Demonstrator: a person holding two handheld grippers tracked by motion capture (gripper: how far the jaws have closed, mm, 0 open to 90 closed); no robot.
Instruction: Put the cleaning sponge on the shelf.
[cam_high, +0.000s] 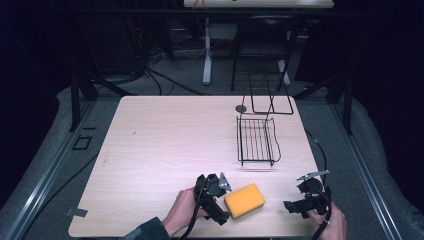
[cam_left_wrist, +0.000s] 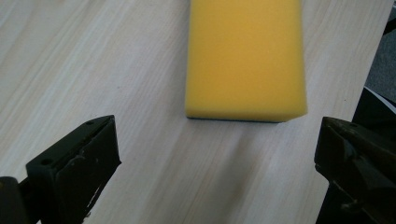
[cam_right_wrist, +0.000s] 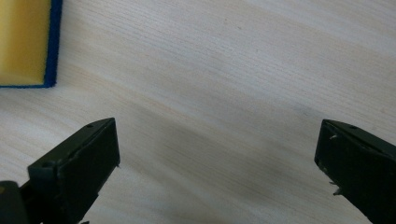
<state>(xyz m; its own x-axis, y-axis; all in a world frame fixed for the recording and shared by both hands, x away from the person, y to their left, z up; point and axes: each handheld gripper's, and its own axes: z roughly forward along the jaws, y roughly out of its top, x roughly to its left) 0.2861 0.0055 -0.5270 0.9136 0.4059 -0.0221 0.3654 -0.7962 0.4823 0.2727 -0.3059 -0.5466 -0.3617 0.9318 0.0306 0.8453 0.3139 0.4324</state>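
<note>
My left gripper (cam_high: 224, 200) and right gripper (cam_high: 296, 207) sit low near the table's front edge, jaws spread wide, both empty.

Left tongs (cam_high: 223, 201): black body, blocky, with a small grey three-cornered plate on top; black cable trailing back past the hand (cam_high: 182, 209). Dark sleeve visible at the left forearm (cam_high: 145, 231), cuff at the wrist. Right tongs (cam_high: 295, 207): black, same build, grey plate raised at the top, black cable looping off the far side; thin light band at the right hand (cam_high: 332, 222). Seen close in the left gripper view: two matte black jaws, squared-off tips, small round screw holes on the upper faces, pale scuffs and chipped edges. Same wear in the right gripper view.
</note>
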